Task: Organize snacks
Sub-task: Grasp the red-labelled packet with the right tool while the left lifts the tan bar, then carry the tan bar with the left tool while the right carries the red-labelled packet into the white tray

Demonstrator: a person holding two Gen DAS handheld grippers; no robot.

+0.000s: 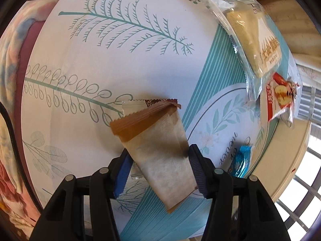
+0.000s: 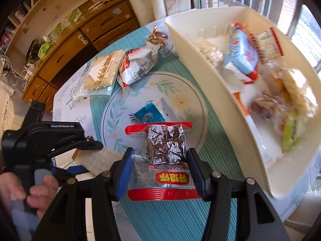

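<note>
Table under a leaf-printed teal-and-white cloth (image 2: pixel 140 210). Resting on it: white bin (image 2: pixel 200 60) at right, cake packet (image 2: pixel 100 74) and red-white packet (image 2: pixel 136 66) upper centre, blue candy (image 2: pixel 149 115) mid-frame.

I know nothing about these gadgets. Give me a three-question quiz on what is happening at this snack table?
1. True or false: the left tool grips a beige and brown packet.
2. What does the right tool hold? A) a red-edged foil snack packet B) a blue candy C) nothing
3. Fill in: several snacks already lie in the cream ______ near the window.

Key: 1 true; 2 A; 3 bin
</note>
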